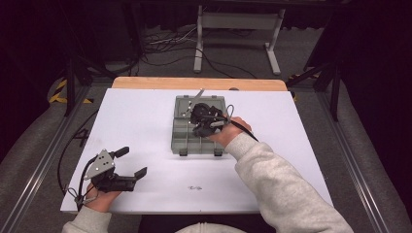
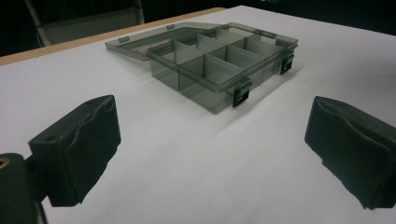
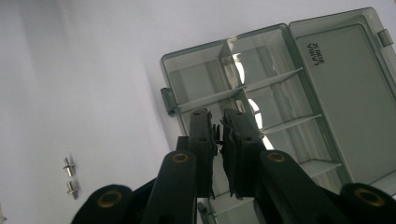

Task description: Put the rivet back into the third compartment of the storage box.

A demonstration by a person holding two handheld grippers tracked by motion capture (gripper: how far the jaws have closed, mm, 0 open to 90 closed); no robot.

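A smoky grey compartment box (image 1: 180,141) lies in the middle of the white table, its lid (image 1: 184,104) folded open at the far side. My right gripper (image 1: 203,125) hangs over the box's compartments (image 3: 210,84), pointing down. Its jaws (image 3: 217,122) are pressed nearly together on a small dark ridged piece (image 3: 216,134); I cannot tell what it is. My left gripper (image 1: 132,161) rests low at the near left of the table, open, with nothing between its pads (image 2: 79,140). It faces the box (image 2: 224,70) from a distance.
Two small silver pins (image 1: 196,187) lie on the white table (image 1: 145,121) near its front edge; they also show in the right gripper view (image 3: 70,176). A wooden strip (image 1: 145,82) runs along the far edge. Cables and stand legs lie on the floor beyond.
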